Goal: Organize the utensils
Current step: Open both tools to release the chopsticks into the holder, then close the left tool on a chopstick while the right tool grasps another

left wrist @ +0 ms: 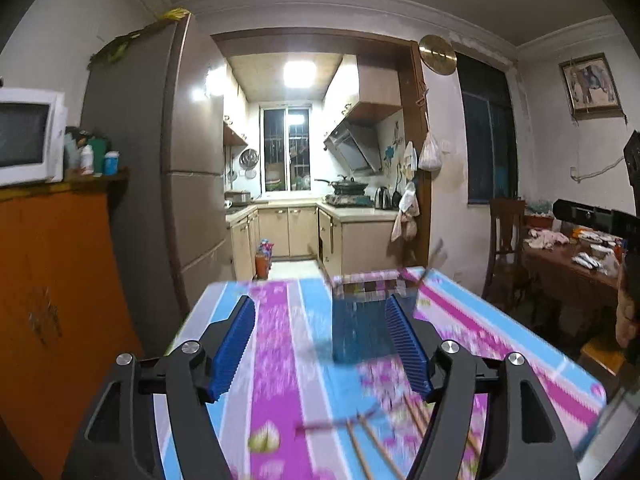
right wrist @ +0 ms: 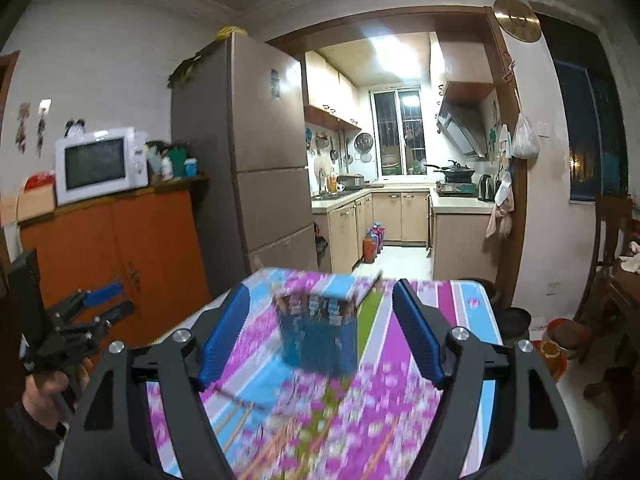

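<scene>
Left wrist view: left gripper (left wrist: 322, 346) jaws wide, nothing between them. Blue holder (left wrist: 362, 328) stands on the bench (left wrist: 276, 344), a stick or two seemingly leaning in it; chopsticks (left wrist: 378, 438) lie loose in front of it, blurred. Sorting looks barely begun. Right wrist view: right gripper (right wrist: 320, 334) jaws wide, empty; holder dead ahead. Only here the left gripper shows from outside, in a hand (right wrist: 48, 394) off the bench edge.
</scene>
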### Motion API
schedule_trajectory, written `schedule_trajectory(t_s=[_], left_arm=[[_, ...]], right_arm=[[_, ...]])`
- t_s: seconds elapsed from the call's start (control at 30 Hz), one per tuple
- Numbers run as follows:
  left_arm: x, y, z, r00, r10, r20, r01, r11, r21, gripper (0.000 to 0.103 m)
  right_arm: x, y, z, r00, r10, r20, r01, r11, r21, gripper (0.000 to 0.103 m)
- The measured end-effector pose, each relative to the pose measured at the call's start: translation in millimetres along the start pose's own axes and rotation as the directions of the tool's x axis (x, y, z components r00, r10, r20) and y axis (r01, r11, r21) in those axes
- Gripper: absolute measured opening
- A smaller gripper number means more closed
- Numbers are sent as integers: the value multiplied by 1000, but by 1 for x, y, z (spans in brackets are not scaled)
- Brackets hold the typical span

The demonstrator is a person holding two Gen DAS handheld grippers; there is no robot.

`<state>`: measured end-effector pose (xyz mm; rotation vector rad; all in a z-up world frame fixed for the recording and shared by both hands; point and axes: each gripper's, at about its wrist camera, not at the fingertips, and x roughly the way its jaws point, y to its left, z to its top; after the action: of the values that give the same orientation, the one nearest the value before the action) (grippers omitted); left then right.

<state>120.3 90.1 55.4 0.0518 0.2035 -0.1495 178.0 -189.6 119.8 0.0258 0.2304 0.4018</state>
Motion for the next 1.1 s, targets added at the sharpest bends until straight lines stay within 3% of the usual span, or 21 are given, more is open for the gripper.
schedule_trajectory(t_s=[0.23,0.4,0.53,0.77,1.1], left_arm=[[-34,-23,-106,992,-6,-129,5,1000,-4,71],[-35,-44,-168,972,-62,-226,57,998,-28,70],[-44,-67,-194,969,-92,-230,97,995,11,70],[-44,-78,-212,969,-75,-234,90,995,51,47],[-40,-78,-218,974,-62,-220,75,996,51,41]], right_arm=[[-30,32,-107,997,-24,-69,28,998,51,71],[-20,59,-180,982,-44,-185,54,998,45,44],[-6,78,-220,962,-30,-271,38,999,23,34],[5,87,-245,951,-80,-300,76,997,-26,24],[19,87,-246,953,-124,-276,119,992,-33,22]])
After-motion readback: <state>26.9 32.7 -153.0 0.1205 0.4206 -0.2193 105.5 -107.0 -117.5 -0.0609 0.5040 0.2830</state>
